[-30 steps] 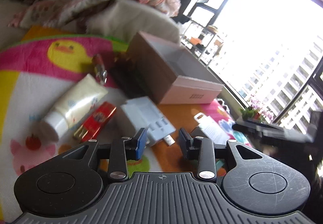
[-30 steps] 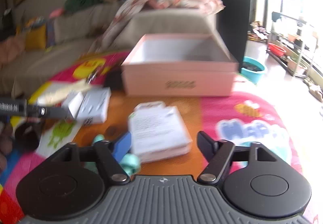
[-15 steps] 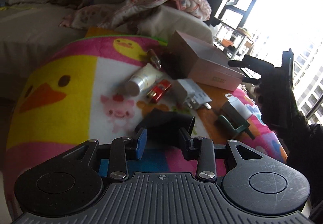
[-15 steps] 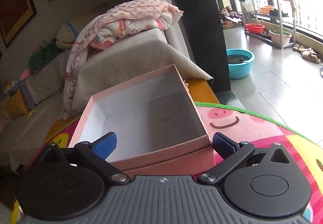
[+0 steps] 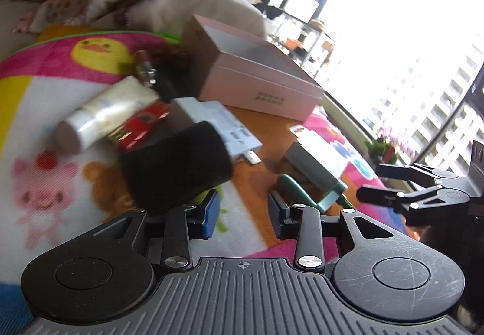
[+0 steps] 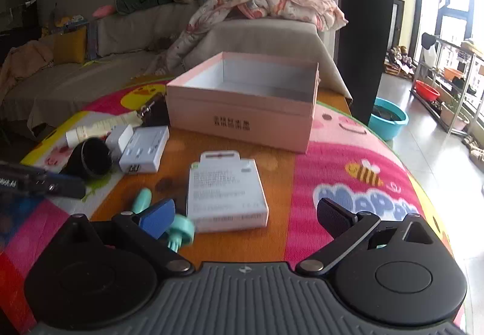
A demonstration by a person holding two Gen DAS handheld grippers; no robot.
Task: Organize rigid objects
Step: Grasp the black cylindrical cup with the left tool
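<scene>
Nearest the right hand-held gripper point(image 6: 245, 215), whose jaws have just been opening and now stand wide apart with nothing between them, a mint-green tool point(image 6: 169, 223) lies at its 10 o'clock, partly behind the blue pad. Straight ahead at 12 o'clock sits a flat white packet point(image 6: 227, 193). The left hand-held gripper point(image 5: 242, 212) is partly apart and empty, and a black cylinder point(image 5: 175, 164) lies just beyond its left pad at about 11 o'clock.

Farther out, at 10 to 11 o'clock from the right gripper, a white adapter box point(image 6: 145, 149), a cream tube point(image 5: 106, 112) and a red packet point(image 5: 142, 126) crowd together on the cartoon-printed surface point(image 6: 348, 159).

Farthest, at 12 o'clock, the pink box point(image 6: 242, 105) stands open and looks empty. By my reading nothing has been sorted yet; every loose item is left to go in.
</scene>
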